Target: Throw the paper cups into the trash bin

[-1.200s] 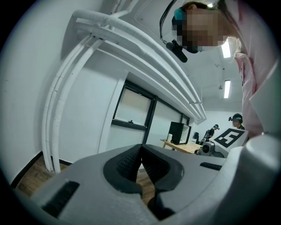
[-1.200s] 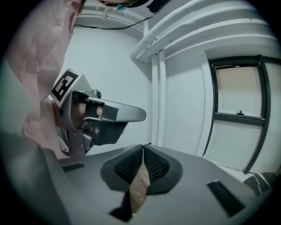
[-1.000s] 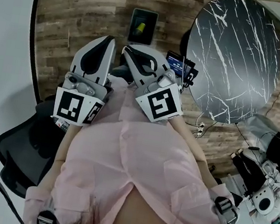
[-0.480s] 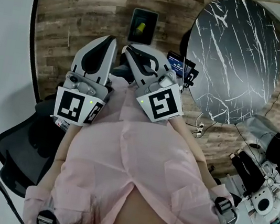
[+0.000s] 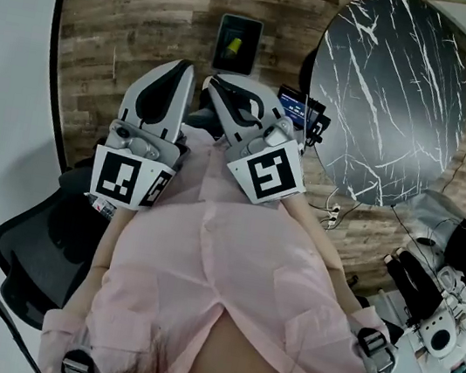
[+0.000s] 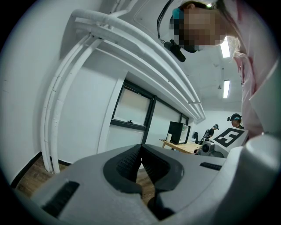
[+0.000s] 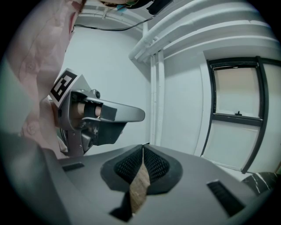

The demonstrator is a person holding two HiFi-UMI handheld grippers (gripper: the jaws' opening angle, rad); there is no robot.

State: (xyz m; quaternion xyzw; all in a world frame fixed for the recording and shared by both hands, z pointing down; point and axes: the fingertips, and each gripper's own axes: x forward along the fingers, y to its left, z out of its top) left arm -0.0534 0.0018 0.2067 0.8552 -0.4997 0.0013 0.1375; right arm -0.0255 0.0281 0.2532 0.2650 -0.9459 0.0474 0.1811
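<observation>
Head view showed the left gripper and right gripper held near the chest, with the trash bin on the floor just ahead. Something yellowish lay inside it, and no paper cups showed on the marble table. Left gripper view: jaws clenched on nothing. Right gripper view: likewise pressed together, empty. Doing the step well likely meant finding a cup first, then opening the jaws wide before closing in.

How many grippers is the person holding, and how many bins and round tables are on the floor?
Grippers: 2, the left gripper and the right gripper
Bin: 1
Round table: 1
Total: 4
</observation>
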